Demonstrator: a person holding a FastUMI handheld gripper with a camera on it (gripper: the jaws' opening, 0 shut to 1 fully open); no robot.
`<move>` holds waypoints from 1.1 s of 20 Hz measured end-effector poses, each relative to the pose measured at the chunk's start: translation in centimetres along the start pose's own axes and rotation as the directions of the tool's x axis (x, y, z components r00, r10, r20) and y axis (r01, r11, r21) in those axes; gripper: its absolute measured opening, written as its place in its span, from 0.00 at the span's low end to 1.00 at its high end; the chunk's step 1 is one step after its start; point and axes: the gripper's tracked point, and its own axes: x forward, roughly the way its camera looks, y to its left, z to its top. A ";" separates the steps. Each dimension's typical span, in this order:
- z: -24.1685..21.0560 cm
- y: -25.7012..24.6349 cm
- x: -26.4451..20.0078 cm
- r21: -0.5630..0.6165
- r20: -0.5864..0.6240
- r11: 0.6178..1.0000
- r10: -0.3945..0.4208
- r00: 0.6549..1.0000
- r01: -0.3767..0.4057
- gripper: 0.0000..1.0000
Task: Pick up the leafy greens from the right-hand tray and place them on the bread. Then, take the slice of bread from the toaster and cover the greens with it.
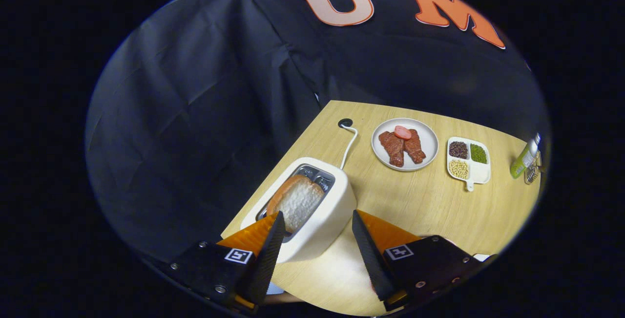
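Smooth matt white plastic toaster [320, 220], shiny metal slots; rough, porous bread slice [299, 201]; pale wood-grain table [415, 201], possibly laminate.

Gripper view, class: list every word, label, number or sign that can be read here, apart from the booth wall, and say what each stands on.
No readable words or numbers.
Square coded marker tags, one on each side of the open gripper: patterns, not text.
Label on the green bottle at the wooden table's far corner: too small and blurred to read.
White toaster, round white plate, white divided tray: no markings seen.

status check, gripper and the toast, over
Gripper open, fingers astride the toaster. Bread slice upright in the slot, not gripped. Nothing between fingers and bread.
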 end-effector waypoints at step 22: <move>-1.6 2.7 7.8 -0.089 -0.239 0.980 -0.192 0.952 0.176 0.68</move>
